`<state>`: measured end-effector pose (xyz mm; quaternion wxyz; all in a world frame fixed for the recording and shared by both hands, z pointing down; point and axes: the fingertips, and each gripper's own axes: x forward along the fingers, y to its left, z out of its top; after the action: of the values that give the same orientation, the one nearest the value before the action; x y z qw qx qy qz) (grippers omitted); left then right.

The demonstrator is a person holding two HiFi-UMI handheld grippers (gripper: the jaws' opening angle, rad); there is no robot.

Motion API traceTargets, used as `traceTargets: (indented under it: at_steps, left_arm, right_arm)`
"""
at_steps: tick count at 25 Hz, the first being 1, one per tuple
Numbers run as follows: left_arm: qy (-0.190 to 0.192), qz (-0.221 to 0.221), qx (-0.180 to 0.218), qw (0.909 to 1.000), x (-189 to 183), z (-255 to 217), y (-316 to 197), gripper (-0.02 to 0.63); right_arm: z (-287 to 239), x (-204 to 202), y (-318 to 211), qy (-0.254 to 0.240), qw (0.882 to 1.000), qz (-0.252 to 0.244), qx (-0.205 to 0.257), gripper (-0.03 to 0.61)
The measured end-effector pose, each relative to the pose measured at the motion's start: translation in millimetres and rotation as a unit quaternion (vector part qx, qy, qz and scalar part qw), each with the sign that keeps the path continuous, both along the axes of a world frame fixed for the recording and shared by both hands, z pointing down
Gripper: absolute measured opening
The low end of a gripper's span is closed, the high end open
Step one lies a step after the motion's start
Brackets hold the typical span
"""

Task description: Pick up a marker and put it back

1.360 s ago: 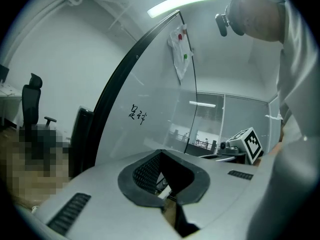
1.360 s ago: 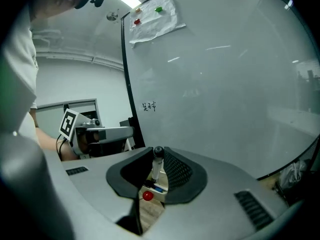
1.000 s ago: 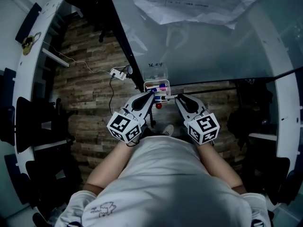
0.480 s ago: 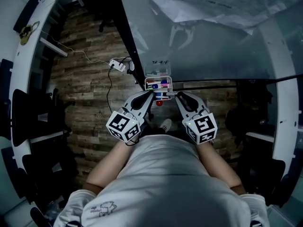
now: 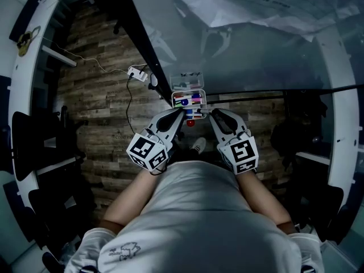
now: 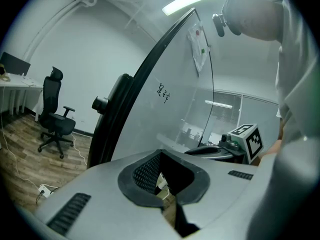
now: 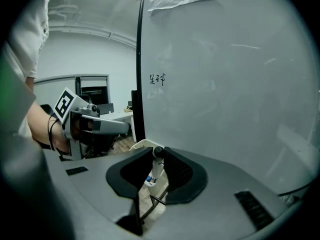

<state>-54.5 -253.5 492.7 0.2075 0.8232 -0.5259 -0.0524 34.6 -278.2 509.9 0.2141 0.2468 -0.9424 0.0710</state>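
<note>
A small clear tray [image 5: 174, 102] hangs at the glass board's lower edge and holds several coloured markers [image 5: 190, 100]. Both grippers point at it from below. In the right gripper view a white marker [image 7: 155, 168] with a dark cap stands upright between the jaw tips, and my right gripper [image 7: 156, 150] is closed around its cap. In the head view my right gripper [image 5: 210, 114] sits just right of the tray. My left gripper [image 5: 182, 112] is at the tray's lower left. Its jaws [image 6: 161, 153] meet at the tips with nothing held.
The glass board [image 5: 256, 44] has a black frame post [image 5: 145, 44] and taped papers [image 5: 267, 4] higher up. A power strip [image 5: 136, 73] with a cord lies on the wooden floor. An office chair [image 6: 55, 116] stands far left. The person's torso fills the head view's bottom.
The tray and board have slid slightly up in the head view. Both grippers stay at the tray's lower edge, nudged a little closer to it.
</note>
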Motion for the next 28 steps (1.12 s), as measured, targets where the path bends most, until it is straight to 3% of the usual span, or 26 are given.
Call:
traceTargets:
  at_steps: [19,28]
  left_arm:
    - [0.015,-0.004,-0.015,0.9998,-11.1,19.6,2.4,0.005]
    - [0.021,-0.008,-0.021,0.9995,-14.6,23.4,7.2,0.005]
  right_arm:
    - [19.8,-17.9,2.2,0.049,0.998,-0.025,0.012,0.074]
    - [23.5,-29.7,8.1,0.048,0.998,-0.042,0.003,0.075]
